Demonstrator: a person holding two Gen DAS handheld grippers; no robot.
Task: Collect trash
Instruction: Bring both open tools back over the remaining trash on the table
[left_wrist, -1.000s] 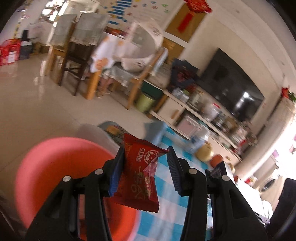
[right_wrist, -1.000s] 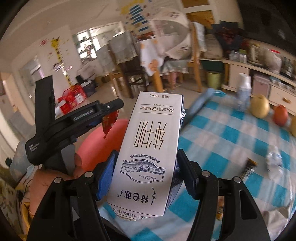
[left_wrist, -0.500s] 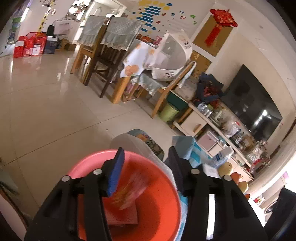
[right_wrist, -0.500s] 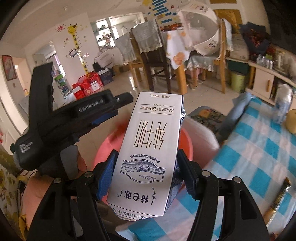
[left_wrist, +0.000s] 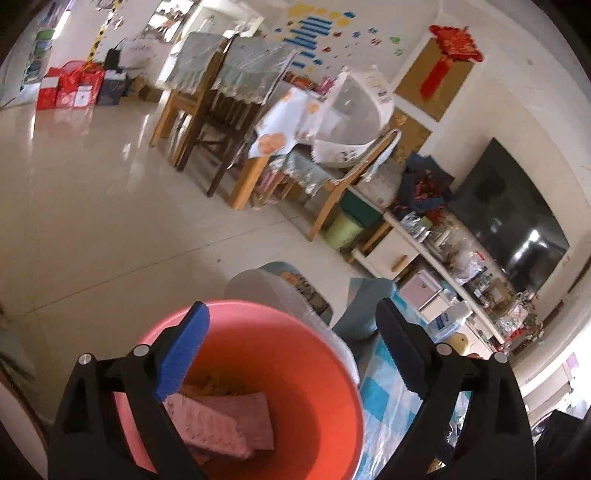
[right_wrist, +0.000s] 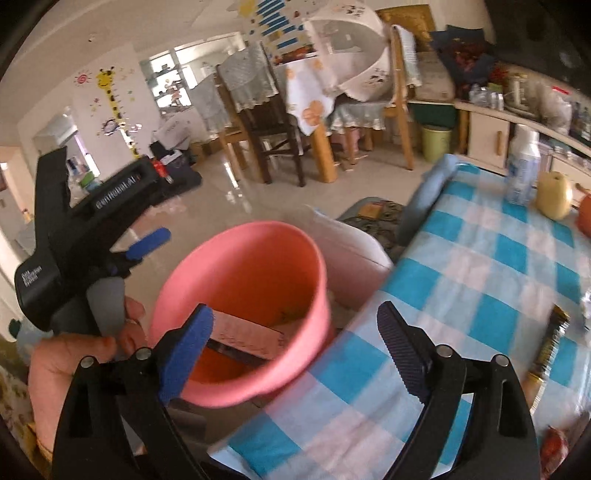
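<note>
While a bare hand (right_wrist: 70, 354) at the far left grips the handle of the left gripper (right_wrist: 147, 243), its blue-padded fingers (right_wrist: 149, 242) stand spread and hold nothing, pointing out over the tiled floor just left of a coral-pink bin (right_wrist: 314, 266). Seen from the left wrist, the same left gripper (left_wrist: 291, 354) hangs directly above the bin's mouth (left_wrist: 332, 347), jaws wide apart. Inside the bin lies a milk carton (left_wrist: 225, 417), flat on its side and tinted pink by the walls, with yellowish scraps (left_wrist: 218, 384) behind it; from the right wrist the carton (right_wrist: 247, 332) shows as a pale slab leaning against the inner wall. The right gripper (right_wrist: 295, 347) frames the bin from the near side, its jaws also spread and empty, the left pad over the bin's near rim and the right pad over the blue-and-white checked tablecloth (right_wrist: 491, 266). A white bag-like object (right_wrist: 354, 251) sits just behind the bin, between it and the table edge. Farther right on the cloth lie a dark, gold-trimmed wrapper (right_wrist: 550, 339), a white bottle (right_wrist: 522, 166), a yellow pear (right_wrist: 554, 192) and, at the frame edge, an orange fruit (right_wrist: 583, 218).
</note>
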